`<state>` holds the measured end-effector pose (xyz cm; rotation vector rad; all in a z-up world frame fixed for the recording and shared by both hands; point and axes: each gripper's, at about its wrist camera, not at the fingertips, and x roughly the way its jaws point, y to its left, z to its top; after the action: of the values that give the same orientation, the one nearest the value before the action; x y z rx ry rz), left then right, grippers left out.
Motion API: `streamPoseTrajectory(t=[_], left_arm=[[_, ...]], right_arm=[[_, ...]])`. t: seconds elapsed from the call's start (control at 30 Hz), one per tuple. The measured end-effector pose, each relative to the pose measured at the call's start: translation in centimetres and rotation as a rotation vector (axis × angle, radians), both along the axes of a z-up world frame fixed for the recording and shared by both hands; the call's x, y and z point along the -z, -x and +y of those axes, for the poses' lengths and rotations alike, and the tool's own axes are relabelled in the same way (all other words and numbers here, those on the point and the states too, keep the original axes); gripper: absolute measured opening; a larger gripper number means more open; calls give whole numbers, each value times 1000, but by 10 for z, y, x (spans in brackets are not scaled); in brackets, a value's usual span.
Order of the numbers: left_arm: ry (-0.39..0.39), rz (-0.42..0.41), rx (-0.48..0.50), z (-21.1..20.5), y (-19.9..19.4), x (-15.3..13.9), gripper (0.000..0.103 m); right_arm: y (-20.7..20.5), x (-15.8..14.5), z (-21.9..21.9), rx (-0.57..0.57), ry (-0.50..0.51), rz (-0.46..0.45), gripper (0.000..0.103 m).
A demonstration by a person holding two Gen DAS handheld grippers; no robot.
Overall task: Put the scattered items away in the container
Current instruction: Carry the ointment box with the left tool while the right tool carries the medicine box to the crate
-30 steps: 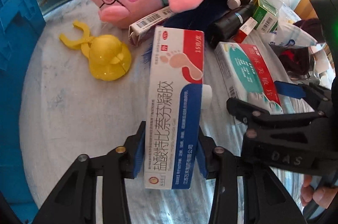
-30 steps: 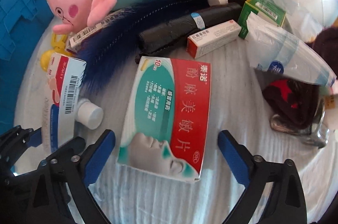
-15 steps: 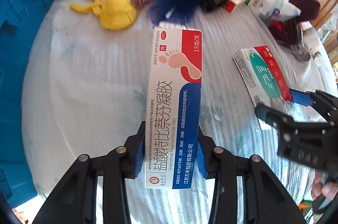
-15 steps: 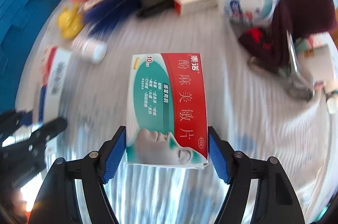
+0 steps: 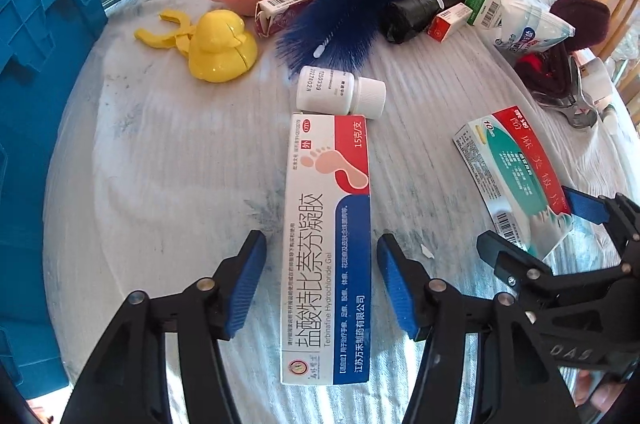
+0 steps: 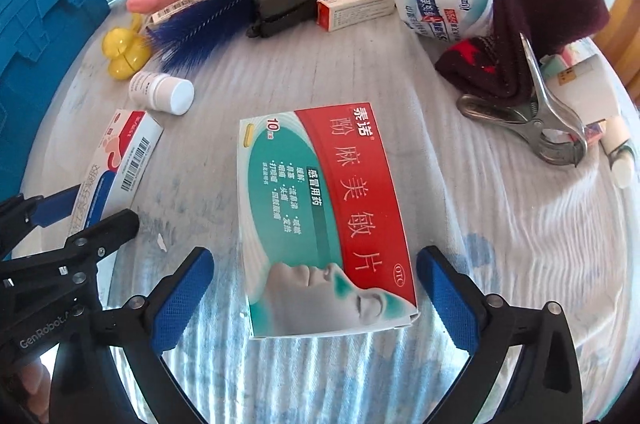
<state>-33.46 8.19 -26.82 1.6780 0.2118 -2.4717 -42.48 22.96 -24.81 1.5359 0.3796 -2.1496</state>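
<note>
Your foot-gel box [image 5: 326,248] lies flat on the white cloth [image 5: 168,159], long axis running straight out from the L gripper [image 5: 321,278], far end touching the white pill bottle [image 5: 340,95]; L jaws opening, pads clear of both sides; your cold-tablet box [image 6: 320,220] lies flat btwn the R gripper [image 6: 315,298] pads, long axis also pointing away, jaws opening wide, no contact; blue crate [image 5: 36,63] at left edge.
</note>
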Motion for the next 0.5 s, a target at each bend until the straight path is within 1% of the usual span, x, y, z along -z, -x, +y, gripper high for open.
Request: streamPoseTrajectory(t=[0.03,0.07,0.17,0.23,0.27,0.3,0.33,0.4,0.5], left_arm=[[-1,-4,-1,-1,0,0,57],[-3,-5,-3,-2,0,-1,57],[4,0,-11,2,-1,0,57],[4,1,-20,5,-3,0,54],[4,2,-22,6,-3,-1,47],[3,4,-21,6,-3,-1,41],[1,1,-20,7,-3,-2,39],[-1,-4,-19,9,-4,-2,39],[16,13,-27,11,-10,-10,39]], right_arm=[[3,-2,1,12,1,-19,103],[6,-5,4,32,13,-31,99],[9,-16,6,37,51,-12,98],[10,-17,1,25,56,-15,88],[11,-17,-2,17,51,-15,78],[11,-16,-5,9,43,-11,73],[12,-16,-8,2,42,-1,73],[12,-18,-11,5,37,11,73],[8,-31,-10,0,49,32,72]])
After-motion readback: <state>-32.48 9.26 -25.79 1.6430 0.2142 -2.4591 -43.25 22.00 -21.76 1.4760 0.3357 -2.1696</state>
